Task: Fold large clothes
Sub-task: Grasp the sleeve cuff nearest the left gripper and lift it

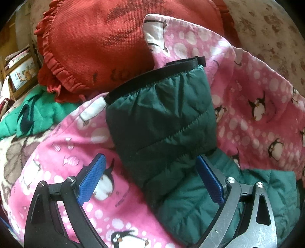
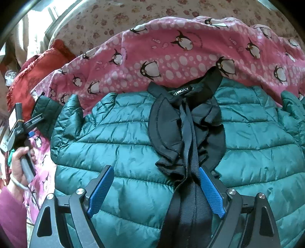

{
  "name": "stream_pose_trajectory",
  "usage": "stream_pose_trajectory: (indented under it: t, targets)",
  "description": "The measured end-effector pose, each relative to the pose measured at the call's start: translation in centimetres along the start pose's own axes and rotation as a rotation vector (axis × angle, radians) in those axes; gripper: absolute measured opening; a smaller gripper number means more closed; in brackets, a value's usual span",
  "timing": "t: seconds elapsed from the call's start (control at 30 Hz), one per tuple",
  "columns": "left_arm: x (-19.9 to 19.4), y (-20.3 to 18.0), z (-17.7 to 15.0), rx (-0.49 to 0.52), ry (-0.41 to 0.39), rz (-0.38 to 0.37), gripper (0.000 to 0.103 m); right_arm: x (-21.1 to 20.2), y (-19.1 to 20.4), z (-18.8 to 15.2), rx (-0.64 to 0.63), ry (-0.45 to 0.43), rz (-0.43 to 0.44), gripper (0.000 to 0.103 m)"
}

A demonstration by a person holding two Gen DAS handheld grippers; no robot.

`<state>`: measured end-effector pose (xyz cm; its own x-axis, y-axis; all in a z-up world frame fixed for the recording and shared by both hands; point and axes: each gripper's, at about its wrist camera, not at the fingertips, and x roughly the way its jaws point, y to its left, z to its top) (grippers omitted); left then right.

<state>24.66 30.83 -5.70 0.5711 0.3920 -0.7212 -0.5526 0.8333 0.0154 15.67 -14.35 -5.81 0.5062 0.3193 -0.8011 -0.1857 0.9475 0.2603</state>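
Observation:
A dark green quilted jacket (image 2: 124, 145) lies front up on a pink penguin blanket (image 2: 171, 57), its black collar (image 2: 186, 106) and zip strip rumpled down the middle. My right gripper (image 2: 156, 190) hovers open over the chest, with the zip strip running between its blue pads (image 2: 101, 190). In the left wrist view the jacket's sleeve (image 1: 162, 118), with a black-trimmed cuff (image 1: 152, 80), stretches away between the fingers of my open left gripper (image 1: 150, 179), which is not clamped on it. A hand (image 2: 19, 162) holds that gripper at the jacket's left sleeve.
A red frilled cushion (image 1: 95, 38) lies beyond the cuff, and a bright green cloth (image 1: 42, 110) sits to its left. A floral-patterned padded surface (image 2: 133, 13) rises behind the blanket. Wooden shelving (image 1: 19, 70) stands at the far left.

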Motion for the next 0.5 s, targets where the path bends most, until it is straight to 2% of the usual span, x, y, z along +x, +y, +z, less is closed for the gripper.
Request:
stream_pose_trajectory:
  t: [0.1, 0.2, 0.27, 0.37, 0.43, 0.5]
  targets:
    - [1.0, 0.0, 1.0, -0.003, -0.001, 0.000, 0.093, 0.2, 0.3, -0.1, -0.014, 0.000, -0.003, 0.088]
    - [2.5, 0.1, 1.9, -0.025, 0.016, -0.016, 0.076, 0.4, 0.4, -0.3, -0.023, 0.000, -0.005, 0.088]
    - [3.2, 0.2, 2.3, -0.033, 0.018, -0.027, 0.069, 0.5, 0.4, -0.4, -0.025, 0.005, -0.005, 0.088]
    - [4.0, 0.7, 3.0, -0.035, 0.034, -0.060, 0.048, 0.6, 0.2, -0.5, -0.021, 0.009, -0.004, 0.088]
    - [3.8, 1.1, 3.2, -0.041, 0.041, -0.092, 0.026, 0.6, 0.2, -0.5, -0.021, 0.007, -0.001, 0.088]
    - [3.2, 1.3, 3.2, -0.036, 0.040, -0.125, 0.021, 0.5, 0.2, -0.5, -0.020, 0.006, 0.001, 0.088]
